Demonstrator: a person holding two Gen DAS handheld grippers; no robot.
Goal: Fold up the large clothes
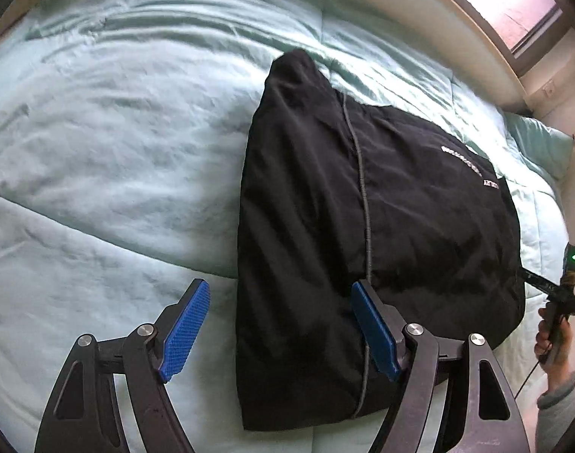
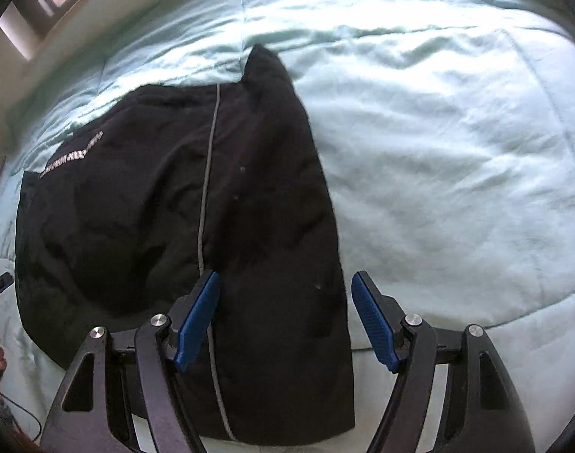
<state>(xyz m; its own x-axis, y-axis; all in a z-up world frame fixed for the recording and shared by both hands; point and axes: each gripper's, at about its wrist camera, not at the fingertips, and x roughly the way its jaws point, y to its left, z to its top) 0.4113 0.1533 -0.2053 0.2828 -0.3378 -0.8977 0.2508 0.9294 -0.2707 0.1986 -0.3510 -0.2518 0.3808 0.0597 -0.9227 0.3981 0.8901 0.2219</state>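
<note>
A black jacket [image 1: 363, 219] lies folded on the bed, with a grey zipper line down its middle and white lettering near one edge. It also shows in the right wrist view [image 2: 182, 226]. My left gripper [image 1: 280, 302] is open and empty, hovering over the jacket's near left edge. My right gripper [image 2: 285, 294] is open and empty, hovering over the jacket's near right edge. Neither gripper holds fabric.
The bed is covered by a wrinkled pale mint comforter [image 1: 110, 143] that stretches around the jacket [image 2: 457, 158]. A window [image 1: 514, 3] and wall lie behind the bed. A mint pillow [image 1: 540, 143] lies at the far right. The other hand with its gripper handle [image 1: 555, 324] shows at the right edge.
</note>
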